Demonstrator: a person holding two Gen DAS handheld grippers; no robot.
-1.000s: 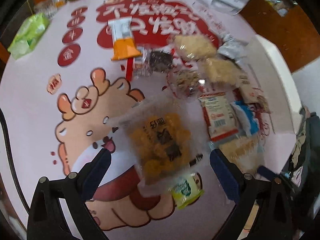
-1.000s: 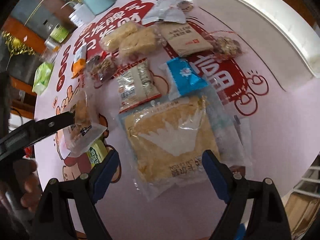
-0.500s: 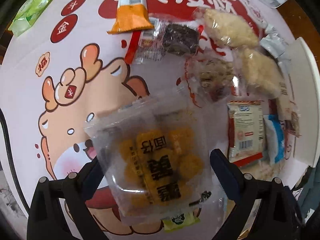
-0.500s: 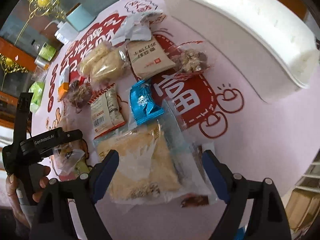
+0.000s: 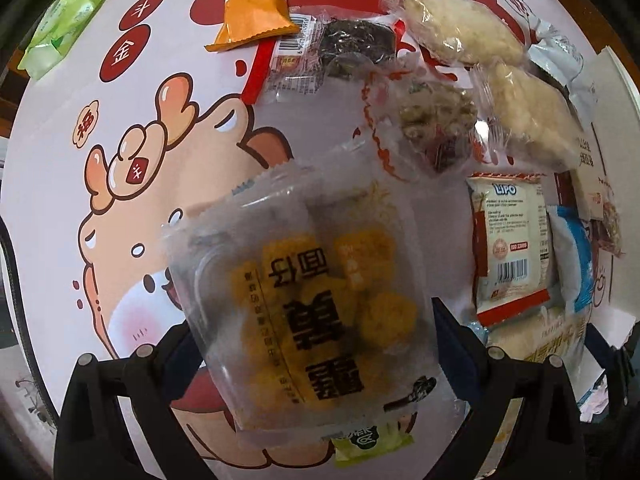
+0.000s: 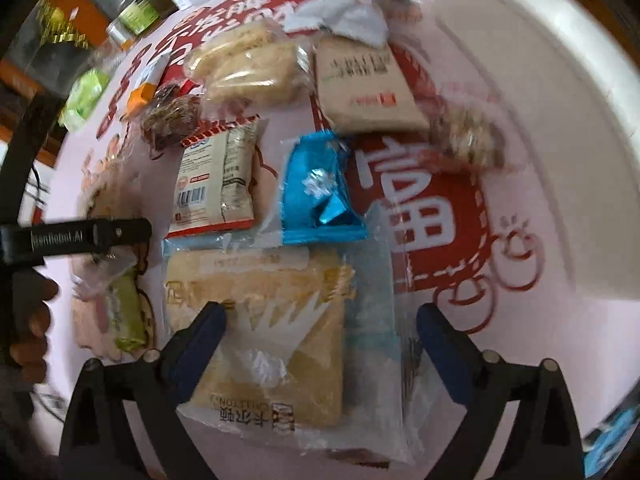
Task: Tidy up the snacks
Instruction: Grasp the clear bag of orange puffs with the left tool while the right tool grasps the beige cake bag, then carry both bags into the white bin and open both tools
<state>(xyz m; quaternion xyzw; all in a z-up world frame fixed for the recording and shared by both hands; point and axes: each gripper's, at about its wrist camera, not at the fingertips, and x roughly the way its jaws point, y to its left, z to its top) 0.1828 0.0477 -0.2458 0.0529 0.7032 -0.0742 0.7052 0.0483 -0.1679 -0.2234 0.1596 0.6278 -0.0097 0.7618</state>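
A clear pack of yellow snacks [image 5: 320, 304] lies on the printed table mat [image 5: 132, 92], partly over a small green pack [image 5: 368, 444]. My left gripper [image 5: 310, 316] points down over it, open. Its jaws straddle the pack, whose edges reach both fingers. In the right wrist view one of its fingers [image 6: 128, 232] shows at the left, with a person's hand behind. My right gripper [image 6: 320, 328] hangs over a large clear bread pack [image 6: 272, 340]. Its jaws are opening wide and the pack lies under and between them, not pinched.
Beyond the bread pack lie a blue pack [image 6: 320, 192], a LIPO cracker pack [image 6: 216, 176], a brown paper pack [image 6: 364, 88], pale rice cakes [image 6: 248, 68] and a nut cluster [image 6: 172, 120]. A white bin [image 6: 540, 120] stands at the right. An orange pack [image 5: 252, 12] lies farther off.
My left gripper has sunk toward the table, and the clear yellow pack now fills the space between its jaws. The right gripper has rolled and shifted over the bread pack, its jaws slightly wider.
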